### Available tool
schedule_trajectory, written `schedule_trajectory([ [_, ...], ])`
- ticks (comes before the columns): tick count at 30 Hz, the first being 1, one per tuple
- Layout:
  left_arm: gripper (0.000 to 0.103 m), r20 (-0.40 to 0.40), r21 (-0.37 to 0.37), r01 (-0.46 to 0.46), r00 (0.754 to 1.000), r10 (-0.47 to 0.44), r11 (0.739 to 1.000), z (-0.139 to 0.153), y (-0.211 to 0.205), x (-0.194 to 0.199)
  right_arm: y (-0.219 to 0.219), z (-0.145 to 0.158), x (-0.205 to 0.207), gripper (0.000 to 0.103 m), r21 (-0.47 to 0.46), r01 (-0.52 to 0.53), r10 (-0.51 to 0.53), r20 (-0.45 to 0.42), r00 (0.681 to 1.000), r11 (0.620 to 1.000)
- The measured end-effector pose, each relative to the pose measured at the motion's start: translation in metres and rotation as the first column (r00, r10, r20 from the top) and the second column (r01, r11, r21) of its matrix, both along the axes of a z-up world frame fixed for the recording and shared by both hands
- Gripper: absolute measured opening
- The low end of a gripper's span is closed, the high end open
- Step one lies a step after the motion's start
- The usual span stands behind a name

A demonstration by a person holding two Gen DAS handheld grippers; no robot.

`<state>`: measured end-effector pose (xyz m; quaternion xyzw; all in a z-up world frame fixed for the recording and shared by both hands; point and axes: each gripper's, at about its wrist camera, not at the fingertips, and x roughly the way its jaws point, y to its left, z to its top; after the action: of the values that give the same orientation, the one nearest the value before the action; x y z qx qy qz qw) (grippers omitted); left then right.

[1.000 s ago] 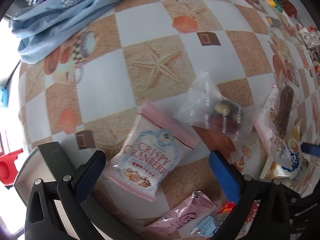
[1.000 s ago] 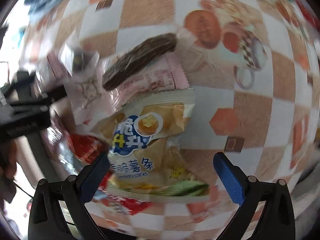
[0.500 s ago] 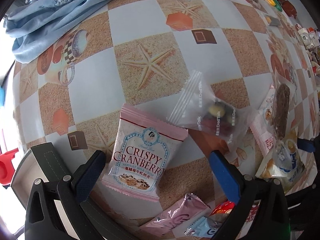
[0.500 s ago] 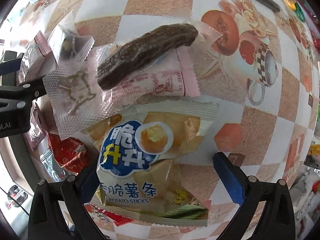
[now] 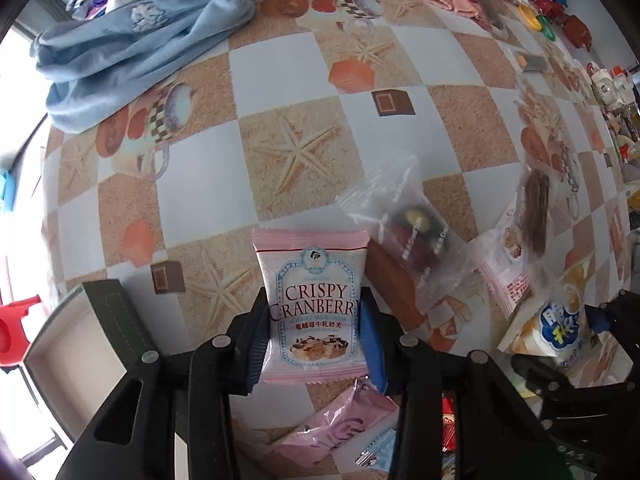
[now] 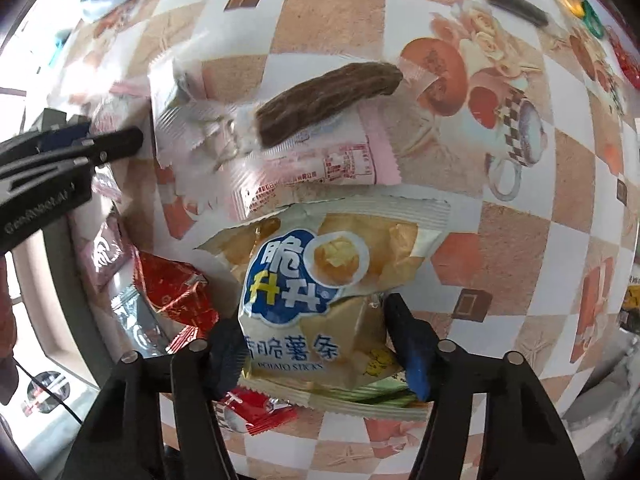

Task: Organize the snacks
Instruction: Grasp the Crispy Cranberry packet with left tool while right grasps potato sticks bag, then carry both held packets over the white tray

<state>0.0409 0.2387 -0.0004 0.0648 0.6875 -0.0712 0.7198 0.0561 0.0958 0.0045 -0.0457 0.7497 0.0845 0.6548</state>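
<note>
Right, both my tools point down at the worktop [image 5: 192, 208], each with jaws that have just been closing on a snack.

Left view only: blue garment [image 5: 132, 40] bunched at the far left, and an open box [image 5: 60, 344] at the near left edge. Right view only: red foil packets [image 6: 176, 292] left of the chips, and a black stick [image 6: 516, 4] far off at the top right. The left tool's arm shows at the right view's left edge.

Left tool [image 5: 314, 344]: pads pressed on both side edges of the Crispy Cranberry packet [image 5: 314, 300]. Packet is pink-edged, white front, red lettering, upright between the fingers, top seam pointing away from me. Clear pouch [image 5: 412, 236] with dark pieces lies just beside it to the right. Pink wrapper [image 5: 340, 428] sits below the tool.

Right tool [image 6: 316, 360]: fingers closed in against the lower part of the potato sticks bag [image 6: 316, 292], narrower than the bag's top, film crumpled between them. Bag is yellow with a blue logo, lying flat. Brown bar in clear wrap [image 6: 328, 100] lies above it, resting on a pink-edged packet [image 6: 328, 168].
</note>
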Motion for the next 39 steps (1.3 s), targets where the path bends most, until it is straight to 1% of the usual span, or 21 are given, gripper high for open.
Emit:
schedule_trajectory([
  [3, 0.044, 0.016, -0.017, -0.039, 0.999, 0.04, 0.999, 0.007, 0.007, -0.005, -0.009, 0.021, -0.007, 0.062, 0.03, 0.012, -0.013, 0.015, 1.0, 0.999],
  [5, 0.044, 0.033, -0.038, -0.054, 0.998, 0.055, 0.998, 0.015, 0.01, -0.01, -0.011, 0.028, -0.009, 0.062, 0.041, 0.018, -0.019, 0.024, 1.0, 0.999],
  [9, 0.044, 0.07, -0.057, -0.042, 0.996, 0.046, 0.997, 0.034, 0.012, -0.022, -0.023, 0.042, -0.015, 0.062, 0.068, 0.05, -0.052, 0.025, 0.998, 0.996],
  [11, 0.044, 0.082, -0.071, -0.039, 0.996, 0.045, 0.997, 0.042, 0.016, -0.025, -0.03, 0.045, -0.013, 0.062, 0.074, 0.065, -0.067, 0.027, 0.997, 0.995],
  [12, 0.044, 0.086, -0.082, -0.042, 0.995, 0.049, 0.996, 0.046, 0.019, -0.028, -0.043, 0.04, -0.003, 0.062, 0.077, 0.07, -0.072, 0.026, 0.997, 0.995],
  [14, 0.044, 0.093, -0.094, -0.047, 0.994, 0.056, 0.994, 0.054, 0.021, -0.034, -0.048, 0.043, -0.004, 0.062, 0.085, 0.086, -0.088, 0.02, 0.996, 0.993],
  [17, 0.044, 0.105, -0.105, -0.049, 0.993, 0.06, 0.993, 0.067, 0.011, -0.058, -0.053, 0.042, -0.007, 0.062, 0.095, 0.105, -0.107, 0.011, 0.994, 0.99],
  [23, 0.044, 0.102, -0.108, -0.054, 0.993, 0.065, 0.993, 0.071, 0.002, -0.095, -0.059, 0.046, -0.01, 0.062, 0.106, 0.115, -0.114, -0.008, 0.993, 0.988],
  [28, 0.044, 0.093, -0.123, -0.081, 0.991, 0.093, 0.989, 0.078, 0.007, -0.119, -0.051, 0.042, -0.006, 0.062, 0.112, 0.091, -0.09, -0.015, 0.996, 0.99],
  [32, 0.044, 0.108, -0.107, -0.099, 0.988, 0.11, 0.989, 0.085, 0.014, -0.135, -0.053, 0.048, 0.006, 0.062, 0.111, 0.055, -0.054, -0.009, 0.998, 0.992],
  [39, 0.044, 0.107, -0.108, -0.171, 0.977, 0.182, 0.979, 0.087, 0.038, -0.155, -0.029, 0.055, 0.023, 0.062, 0.108, -0.03, 0.03, 0.0, 1.0, 0.994],
])
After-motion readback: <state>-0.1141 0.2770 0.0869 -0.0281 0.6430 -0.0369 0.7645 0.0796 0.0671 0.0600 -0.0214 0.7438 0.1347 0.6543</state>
